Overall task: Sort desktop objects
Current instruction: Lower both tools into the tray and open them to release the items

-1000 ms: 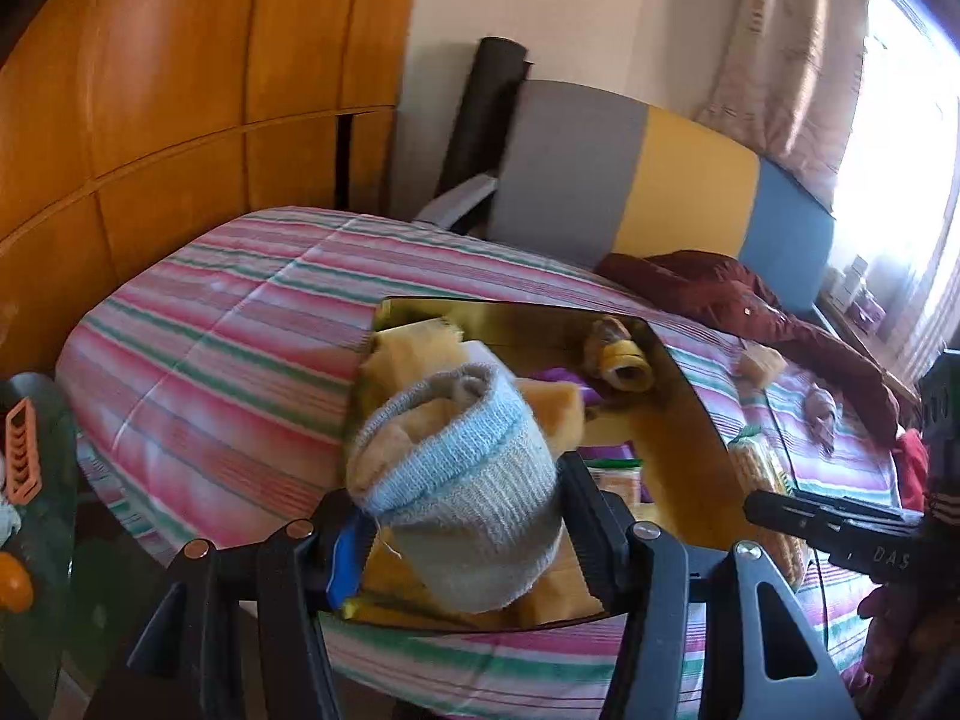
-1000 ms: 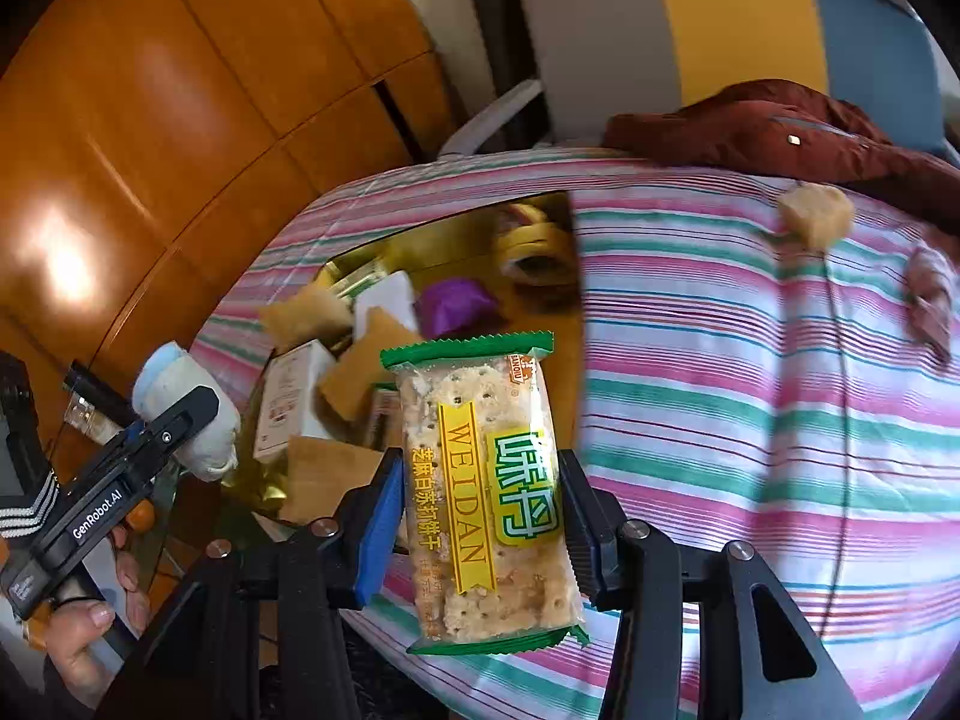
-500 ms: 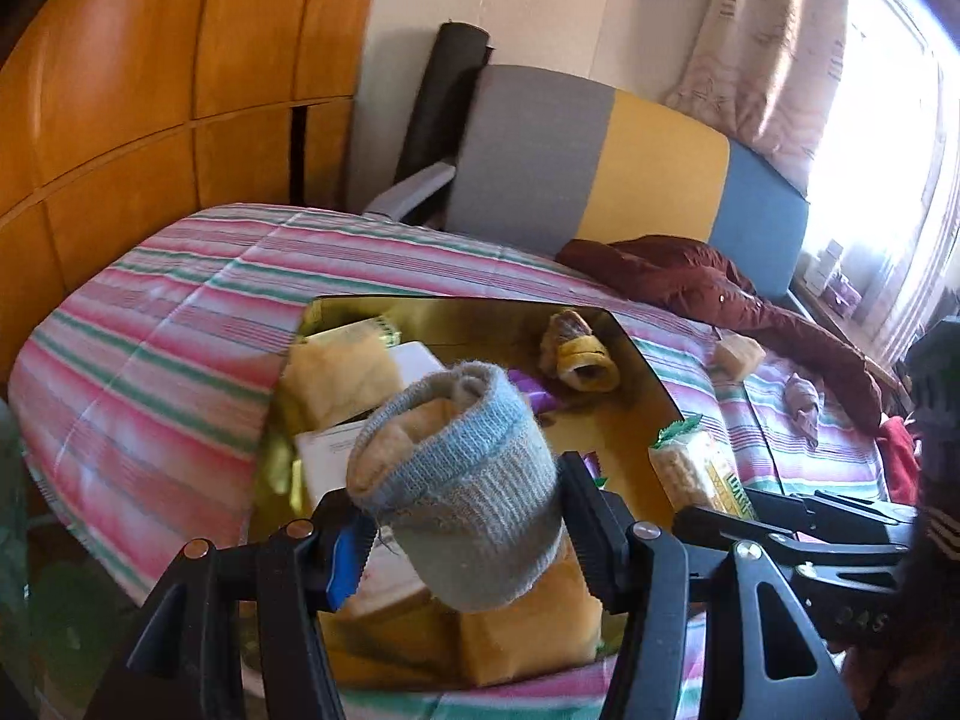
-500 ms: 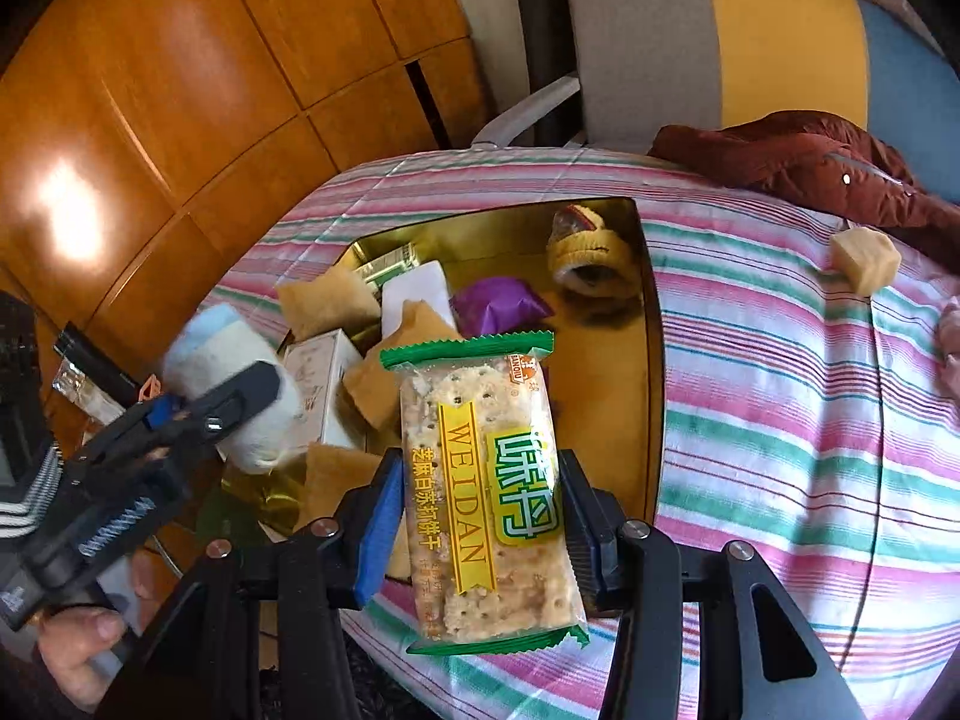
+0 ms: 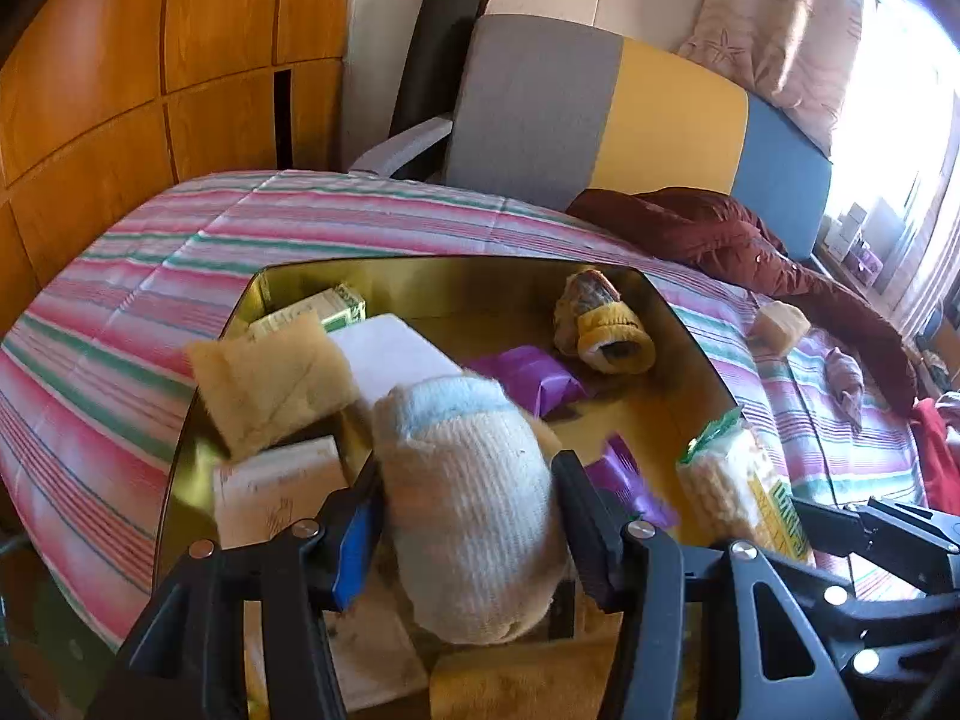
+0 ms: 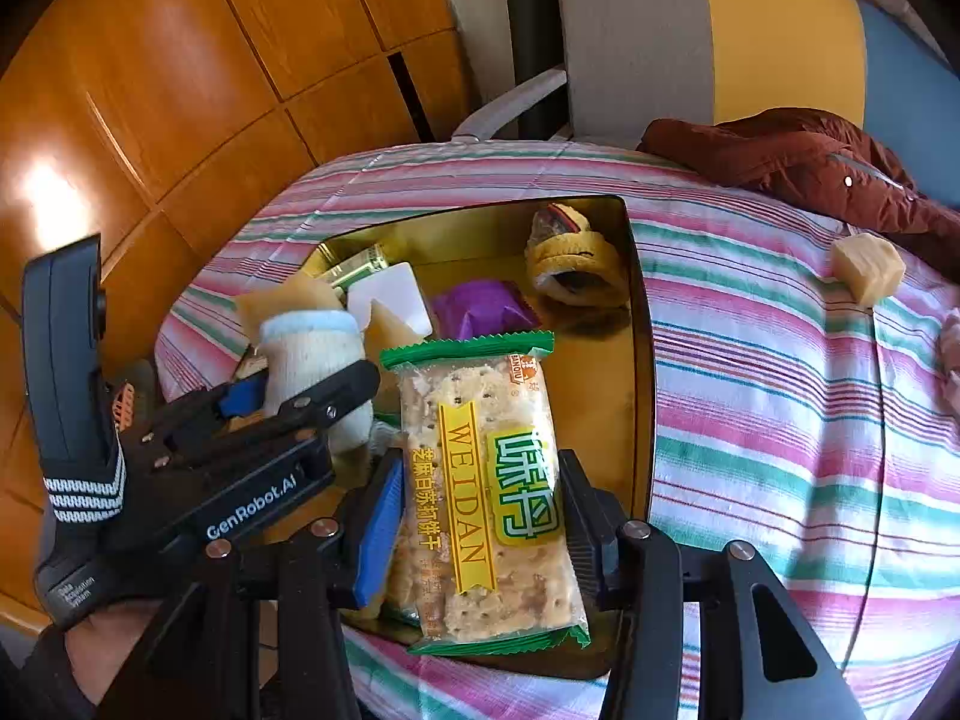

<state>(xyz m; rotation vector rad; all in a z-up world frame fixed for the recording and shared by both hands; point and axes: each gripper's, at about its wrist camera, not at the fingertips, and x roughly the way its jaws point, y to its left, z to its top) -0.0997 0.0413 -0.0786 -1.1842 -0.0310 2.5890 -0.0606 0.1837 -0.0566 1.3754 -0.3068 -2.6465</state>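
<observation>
Left hand-held gripper is pinching a rolled sock, its jaws having just closed a little, over the gold tray on the striped bed. Right hand-held gripper is clamping a cracker packet above the tray's near edge.

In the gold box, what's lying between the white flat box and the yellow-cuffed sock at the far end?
A purple packet lies between the white box and the yellow-cuffed sock, on the gold box floor. The right wrist view shows it most clearly.
</observation>
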